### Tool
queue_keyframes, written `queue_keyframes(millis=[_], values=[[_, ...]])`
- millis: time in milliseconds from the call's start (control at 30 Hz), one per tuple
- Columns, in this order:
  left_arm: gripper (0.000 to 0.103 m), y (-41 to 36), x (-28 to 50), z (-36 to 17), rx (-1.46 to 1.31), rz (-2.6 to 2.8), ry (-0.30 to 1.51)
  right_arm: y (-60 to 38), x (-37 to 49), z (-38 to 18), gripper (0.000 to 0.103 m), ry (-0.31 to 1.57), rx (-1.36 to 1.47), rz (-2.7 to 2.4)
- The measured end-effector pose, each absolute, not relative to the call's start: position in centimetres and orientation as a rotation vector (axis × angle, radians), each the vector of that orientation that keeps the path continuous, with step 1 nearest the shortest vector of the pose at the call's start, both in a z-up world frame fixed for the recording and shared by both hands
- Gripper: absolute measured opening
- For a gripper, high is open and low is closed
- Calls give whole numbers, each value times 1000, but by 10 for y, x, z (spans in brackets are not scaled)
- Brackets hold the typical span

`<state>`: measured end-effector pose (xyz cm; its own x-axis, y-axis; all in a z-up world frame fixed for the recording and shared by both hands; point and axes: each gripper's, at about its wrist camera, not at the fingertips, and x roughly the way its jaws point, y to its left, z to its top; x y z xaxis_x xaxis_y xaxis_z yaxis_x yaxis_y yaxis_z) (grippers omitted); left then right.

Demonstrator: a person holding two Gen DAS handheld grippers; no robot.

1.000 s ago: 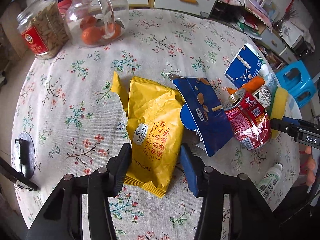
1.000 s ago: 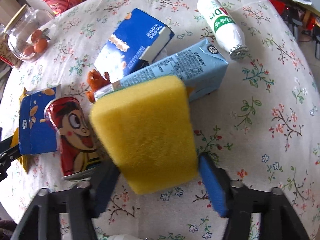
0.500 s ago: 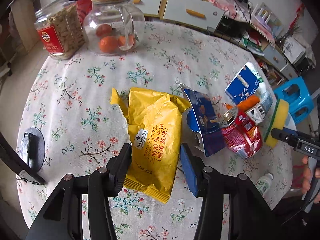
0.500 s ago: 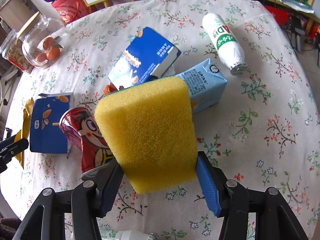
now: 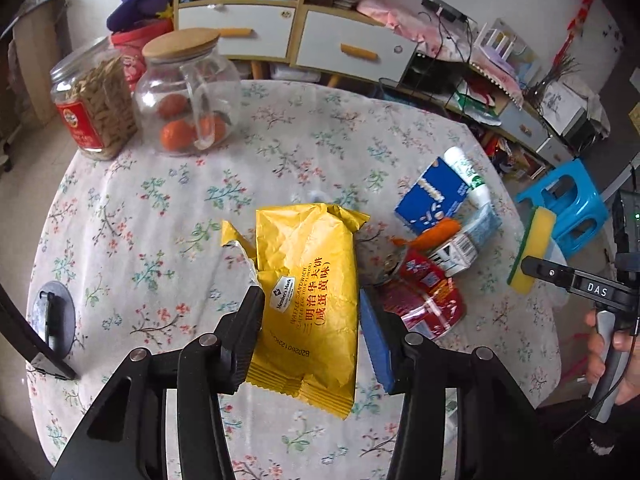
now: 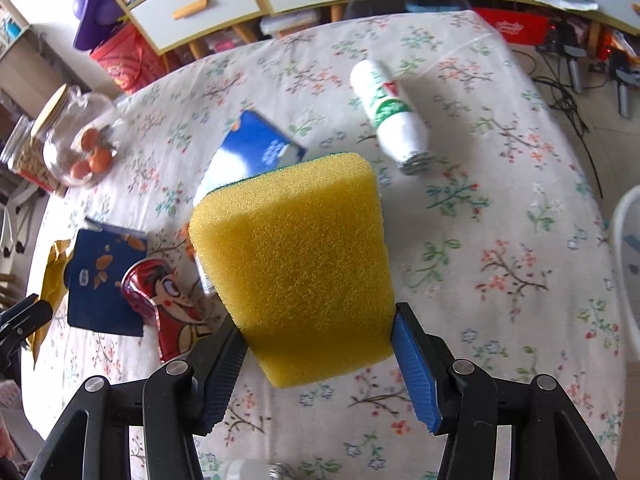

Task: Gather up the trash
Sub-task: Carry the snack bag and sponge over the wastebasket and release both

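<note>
My left gripper (image 5: 310, 332) is shut on a yellow snack bag (image 5: 312, 280) and holds it lifted above the floral table (image 5: 160, 200). My right gripper (image 6: 320, 364) is shut on a yellow sponge (image 6: 296, 264) with a green back, held above the table; the sponge also shows in the left wrist view (image 5: 534, 248). On the table lie a crushed red can (image 6: 168, 304), a dark blue snack wrapper (image 6: 104, 280), a blue carton (image 6: 256, 148), a white bottle (image 6: 392, 116), a small drink box (image 5: 460, 252) and an orange carrot (image 5: 436, 232).
A glass jar with oranges (image 5: 188, 100) and a jar of snacks (image 5: 96, 108) stand at the table's far left. A blue stool (image 5: 568, 204) is beyond the right edge. A round black mount (image 5: 52, 320) sits at the left edge. Cabinets stand behind.
My left gripper has closed on the yellow bag and lifted it off the table. My right gripper has risen and pulled back with the sponge.
</note>
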<state>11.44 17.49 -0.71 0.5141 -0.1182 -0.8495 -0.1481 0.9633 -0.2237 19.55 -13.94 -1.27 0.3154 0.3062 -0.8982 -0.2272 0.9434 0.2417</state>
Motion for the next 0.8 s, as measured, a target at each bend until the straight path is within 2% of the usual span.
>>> queue_keyframes(millis=[467,800], values=[[49,103,133,9,-244,-109,1008,-211,194,2,62,1172,153,271],[49,23,156,8,-165,-223,1023,-288,192,3,62,1163,213,160]])
